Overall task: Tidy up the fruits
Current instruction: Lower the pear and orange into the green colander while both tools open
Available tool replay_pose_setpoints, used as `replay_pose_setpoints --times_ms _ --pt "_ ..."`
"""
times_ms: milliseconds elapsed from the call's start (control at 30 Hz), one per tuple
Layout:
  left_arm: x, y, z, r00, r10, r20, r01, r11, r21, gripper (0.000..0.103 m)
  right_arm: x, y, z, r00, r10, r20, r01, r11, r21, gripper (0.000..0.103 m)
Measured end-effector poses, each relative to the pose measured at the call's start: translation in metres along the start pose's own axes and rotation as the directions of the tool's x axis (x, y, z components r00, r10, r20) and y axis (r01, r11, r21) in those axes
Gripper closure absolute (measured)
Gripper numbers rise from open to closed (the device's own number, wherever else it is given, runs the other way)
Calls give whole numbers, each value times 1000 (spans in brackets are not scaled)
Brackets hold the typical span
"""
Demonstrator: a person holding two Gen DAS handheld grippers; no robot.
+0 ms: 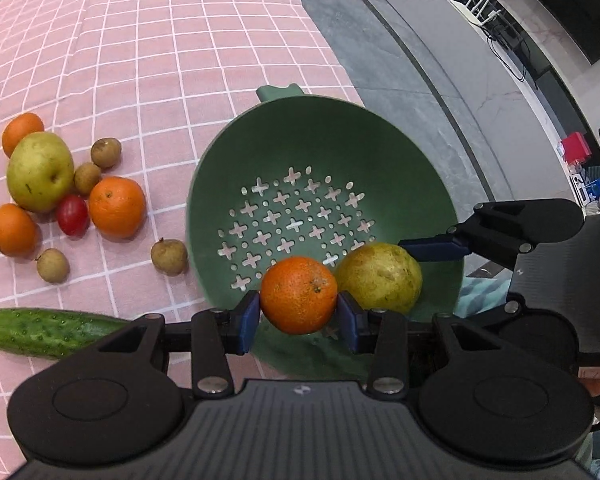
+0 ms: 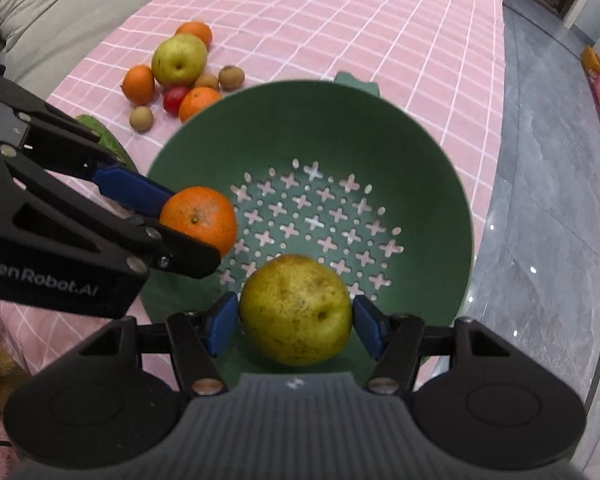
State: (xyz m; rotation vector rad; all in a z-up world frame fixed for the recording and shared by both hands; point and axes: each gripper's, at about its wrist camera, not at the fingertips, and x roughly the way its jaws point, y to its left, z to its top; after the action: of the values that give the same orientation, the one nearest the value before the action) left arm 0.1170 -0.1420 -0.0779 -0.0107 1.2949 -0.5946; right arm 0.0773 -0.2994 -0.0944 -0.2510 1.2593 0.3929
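Left wrist view is showing the left hand-held gripper clenching an orange between its blue pads, the fruit hanging over the near rim of a green colander. At about 3 o'clock from that orange, a yellow-green pear is sitting almost against it, and the right hand-held gripper is reaching in from the right, one blue finger lying along the pear's upper side.

Right wrist view is showing the right hand-held gripper grasping the pear on both sides, low over the near part of the colander. At about 10 o'clock from the pear, the left hand-held gripper is holding the orange above the colander's left wall.

Out on the pink checked tabletop, at about 9 o'clock from the colander in the left wrist view, loose fruit is lying in a cluster: a green apple, three oranges, a small red fruit and several small brown fruits, the nearest of these lying just beside the colander's wall. A cucumber is lying at 8 o'clock, partly behind the left hand-held gripper's body.
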Motion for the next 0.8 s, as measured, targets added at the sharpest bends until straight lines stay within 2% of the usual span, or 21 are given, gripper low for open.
replay_pose_setpoints --times_ms 100,233,467,700,800 --pt "8 -6 2 1000 15 -13 -15 1000 25 56 6 -1 1 1000 14 -9 -14 1000 -8 43" --pt "17 -18 2 996 85 -28 -81 991 102 55 10 -2 1 1000 28 -11 -29 999 -21 43" --pt "23 -21 8 991 121 -64 -112 985 130 56 10 -4 2 999 44 -27 -45 998 -36 43" --pt "24 -23 6 991 121 -61 -111 984 141 56 11 -1 5 998 30 -60 -32 999 -42 43" --pt "22 -24 6 991 122 -63 -112 984 135 51 11 2 6 997 16 -77 -21 998 -58 42"
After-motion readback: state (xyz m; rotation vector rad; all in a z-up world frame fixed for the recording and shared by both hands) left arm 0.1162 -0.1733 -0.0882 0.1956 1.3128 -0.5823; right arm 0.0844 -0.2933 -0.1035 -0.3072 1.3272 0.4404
